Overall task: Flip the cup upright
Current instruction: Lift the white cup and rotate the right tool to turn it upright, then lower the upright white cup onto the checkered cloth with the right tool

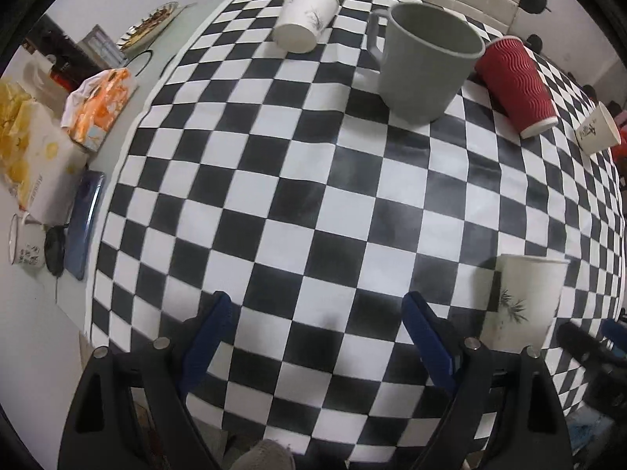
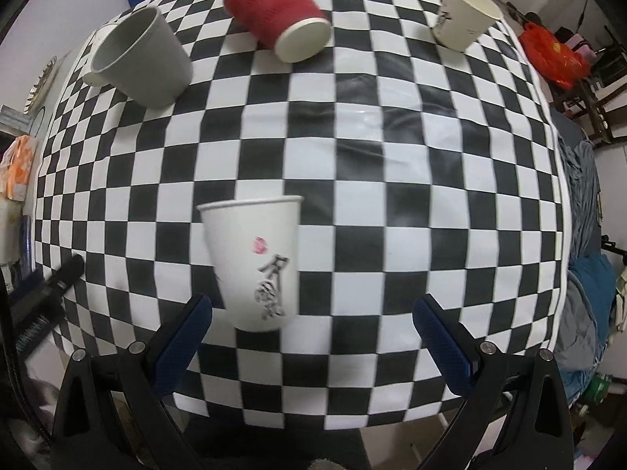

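Note:
A white paper cup with black writing (image 2: 254, 262) stands upright on the checkered cloth (image 2: 372, 164), just ahead of my right gripper (image 2: 311, 311), which is open and empty. It also shows in the left wrist view (image 1: 523, 301) at the right. My left gripper (image 1: 315, 305) is open and empty over the cloth. A red ribbed cup (image 2: 276, 11) (image 1: 517, 82) lies on its side at the back. A white cup (image 1: 305, 15) lies on its side at the far left. A grey mug (image 1: 423, 58) (image 2: 141, 58) and another white cup (image 2: 464, 15) (image 1: 597, 129) stand upright.
Left of the cloth (image 1: 313, 215) lie an orange tissue pack (image 1: 100, 105), a white box (image 1: 39, 164), a phone (image 1: 84, 223) and an enamel mug (image 1: 25, 246). An orange bag (image 2: 556, 55) and blue fabric (image 2: 588, 274) lie right of the table.

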Available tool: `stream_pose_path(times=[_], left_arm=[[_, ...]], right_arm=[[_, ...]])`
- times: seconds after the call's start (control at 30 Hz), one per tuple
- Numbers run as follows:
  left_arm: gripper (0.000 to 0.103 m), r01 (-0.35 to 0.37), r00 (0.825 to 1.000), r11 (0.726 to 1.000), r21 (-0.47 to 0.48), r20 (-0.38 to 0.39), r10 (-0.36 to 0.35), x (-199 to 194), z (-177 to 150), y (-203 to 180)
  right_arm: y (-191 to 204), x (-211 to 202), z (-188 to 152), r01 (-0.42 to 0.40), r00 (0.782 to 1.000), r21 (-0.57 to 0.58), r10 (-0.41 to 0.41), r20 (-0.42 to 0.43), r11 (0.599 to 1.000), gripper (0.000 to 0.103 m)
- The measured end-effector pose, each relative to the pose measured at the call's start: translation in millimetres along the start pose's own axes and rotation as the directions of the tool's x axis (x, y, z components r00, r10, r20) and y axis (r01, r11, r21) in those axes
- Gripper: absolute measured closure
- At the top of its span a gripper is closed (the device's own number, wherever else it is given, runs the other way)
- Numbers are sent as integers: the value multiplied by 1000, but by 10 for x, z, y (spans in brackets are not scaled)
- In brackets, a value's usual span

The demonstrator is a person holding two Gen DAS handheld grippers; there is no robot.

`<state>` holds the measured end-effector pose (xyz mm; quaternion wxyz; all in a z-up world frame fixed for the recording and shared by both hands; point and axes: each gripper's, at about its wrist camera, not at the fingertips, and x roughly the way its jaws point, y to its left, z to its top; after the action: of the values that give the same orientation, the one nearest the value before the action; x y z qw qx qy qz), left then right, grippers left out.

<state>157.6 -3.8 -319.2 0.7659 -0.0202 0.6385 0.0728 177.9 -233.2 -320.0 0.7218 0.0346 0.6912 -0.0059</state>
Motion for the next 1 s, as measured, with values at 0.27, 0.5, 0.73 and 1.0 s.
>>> stream_pose_path(times=[0.27, 0.5, 0.73, 1.0], left_arm=[[15, 17, 1000, 995, 99, -15, -16, 312, -10, -156], [15, 28, 999, 990, 141, -28, -24, 425, 62, -269], [15, 33, 999, 987, 157, -44, -26, 453, 113, -316], [15, 28, 999, 983, 180, -51, -19, 454, 141, -410]], right_arm=[[142, 273, 198, -13, 999, -1, 13, -51, 1000, 1], [194, 503, 372, -41, 993, 19, 43, -107, 999, 6], [223, 592, 463, -53, 990, 23, 55, -132, 998, 15], [182, 646, 486, -65, 986, 30, 68, -150, 997, 33]])
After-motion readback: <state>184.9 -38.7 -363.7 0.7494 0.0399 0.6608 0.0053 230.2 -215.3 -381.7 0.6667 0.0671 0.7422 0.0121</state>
